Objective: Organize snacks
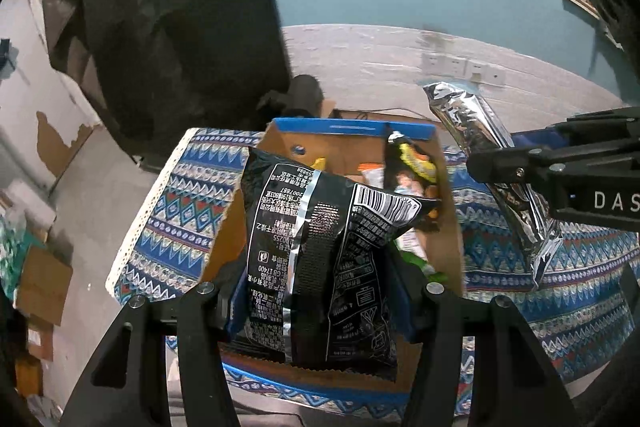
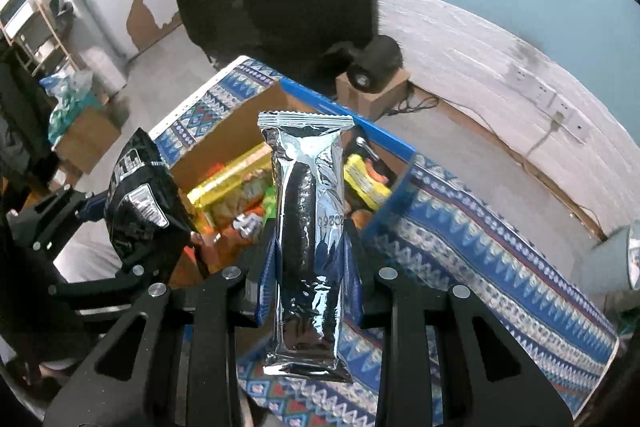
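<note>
Worktop, under a blue patterned cloth: it carries the open cardboard box, which lies ahead of and below both of my tools in both wrist views. The box already holds several packets, among them a yellow one toward its left side as my right wrist sees it.

Black snack bag: clamped between the fingers of my left gripper, its printed back facing the camera and its long axis running away from me, top end leaning over the box opening. In the left wrist view the bag hangs directly above the box interior, so I judge the left hand the nearer of the two to a drop.

Silver foil packet: pinched at its lower middle by the fingers of my right gripper, which are drawn together as far as the thin packet lets them. Its long axis stands in line with the fingers, crimped top edge pointing toward the far, blue-edged wall of the box. Seen from the left wrist, the packet hangs over the cloth just right of the box, outside its right wall.

Governing relation: the box opening lies forward and to the left of the silver packet, but straight under the black bag. In my judgement the right hand needs to shift left before letting go, while the left hand needs only to lower or release.
</note>
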